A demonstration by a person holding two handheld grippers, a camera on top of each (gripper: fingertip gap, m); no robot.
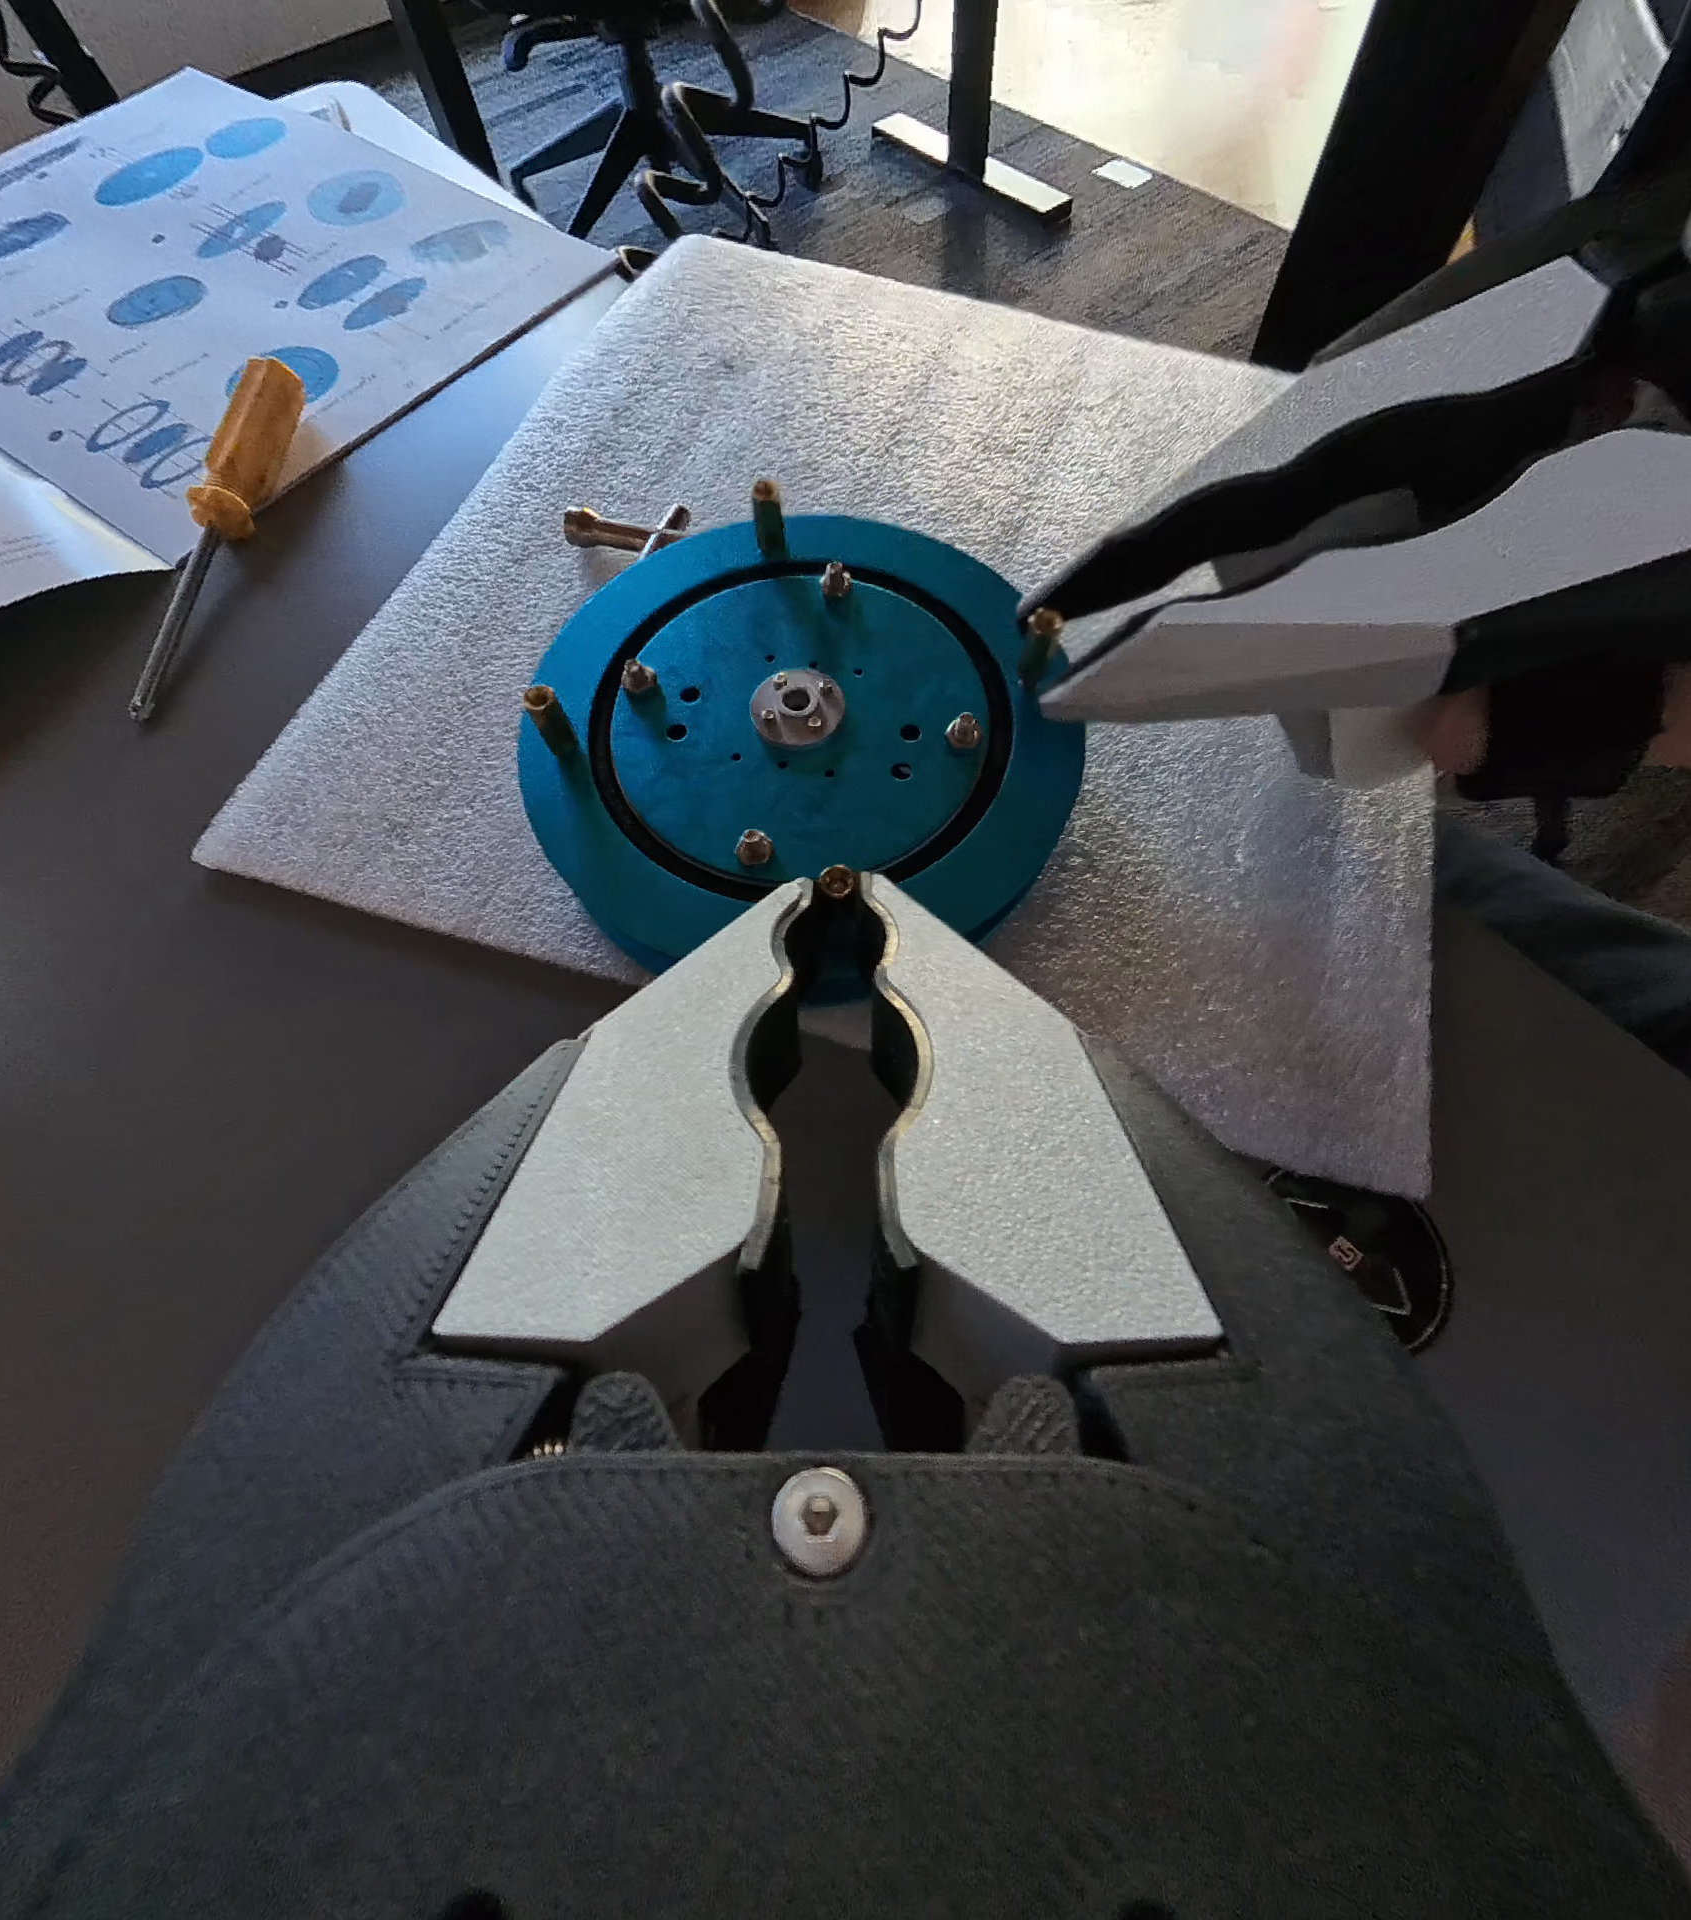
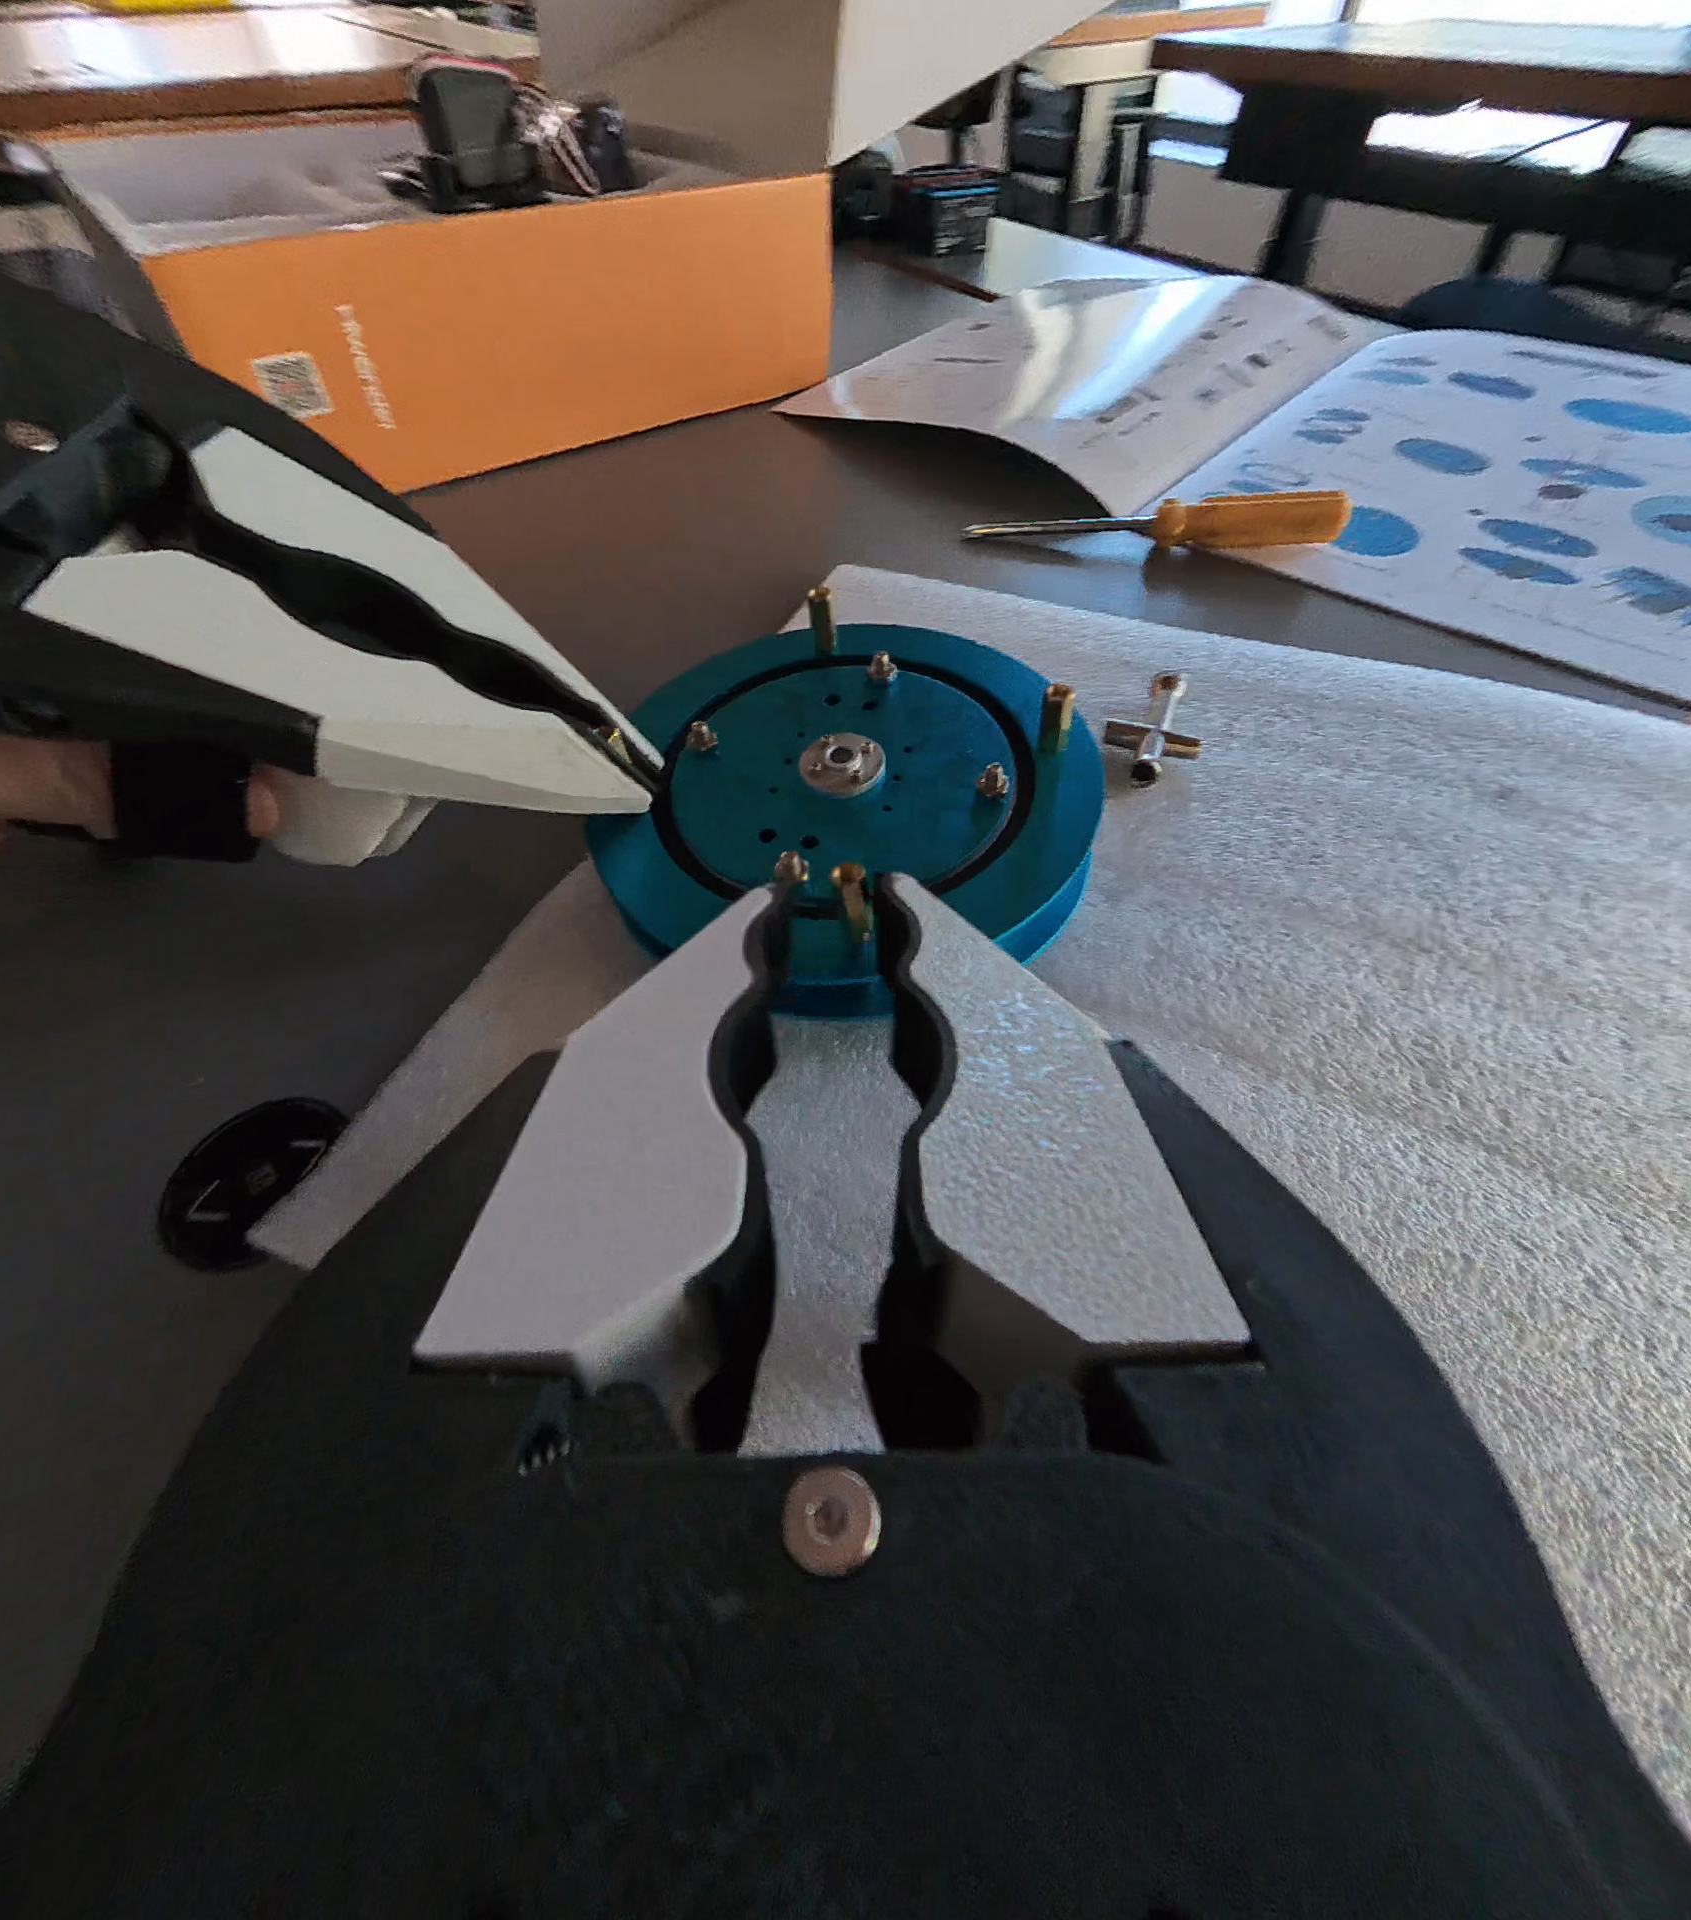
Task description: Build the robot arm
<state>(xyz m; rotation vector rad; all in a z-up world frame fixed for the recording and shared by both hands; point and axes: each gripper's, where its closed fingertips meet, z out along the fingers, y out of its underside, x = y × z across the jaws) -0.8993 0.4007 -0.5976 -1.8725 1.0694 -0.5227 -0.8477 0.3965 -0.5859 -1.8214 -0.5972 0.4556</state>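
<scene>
Your left gripper is clenched on the near brass standoff at the rim of the blue disc, which lies on the white foam pad on the table. Your right gripper straddles the right brass standoff, jaws apart with slack on one side. Keep both tips square to their posts, clear of the short inner studs

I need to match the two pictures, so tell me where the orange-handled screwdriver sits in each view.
Left wrist view: orange-handled screwdriver upper left, handle on the open booklet, tip on the table.
Right wrist view: the screwdriver lies upper right, beside the booklet.
Shared landmark: the blue disc on the white foam sheet.
</scene>
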